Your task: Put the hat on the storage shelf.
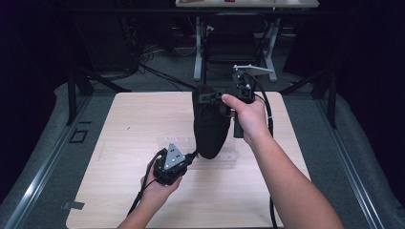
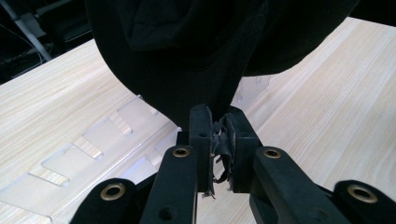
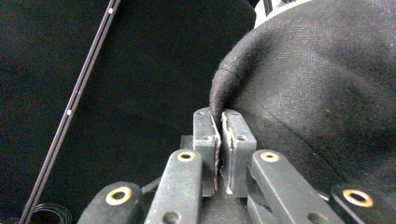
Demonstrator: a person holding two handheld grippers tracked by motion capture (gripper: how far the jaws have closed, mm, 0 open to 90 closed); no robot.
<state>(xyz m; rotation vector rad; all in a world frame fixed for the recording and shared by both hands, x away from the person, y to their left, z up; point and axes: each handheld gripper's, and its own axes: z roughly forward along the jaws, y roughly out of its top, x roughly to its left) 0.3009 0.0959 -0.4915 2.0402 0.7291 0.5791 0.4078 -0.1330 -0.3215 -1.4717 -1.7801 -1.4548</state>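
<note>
Count, this moment:
- Black fabric garment [image 1: 210, 124]: 1, hanging above mid tabletop.
- Clear plastic slotted rack [image 1: 179, 145]: 1, lying flat on the tabletop under the garment; number of slots cannot be counted.
- Handheld grippers: 2, left gripper [image 1: 190, 155] near centre, right gripper [image 1: 210, 98] farther back.
- Grey three-cornered plates: 2, one per gripper.
- Hands: 2, one per gripper.
- Light wood tabletop [image 1: 124, 124]: 1.
- Second table [image 1: 248, 4] at far edge: 1.

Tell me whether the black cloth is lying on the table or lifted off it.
Lifted. The black cloth hangs from the right gripper, its lower end pinched by the left gripper, just above the table.
</note>
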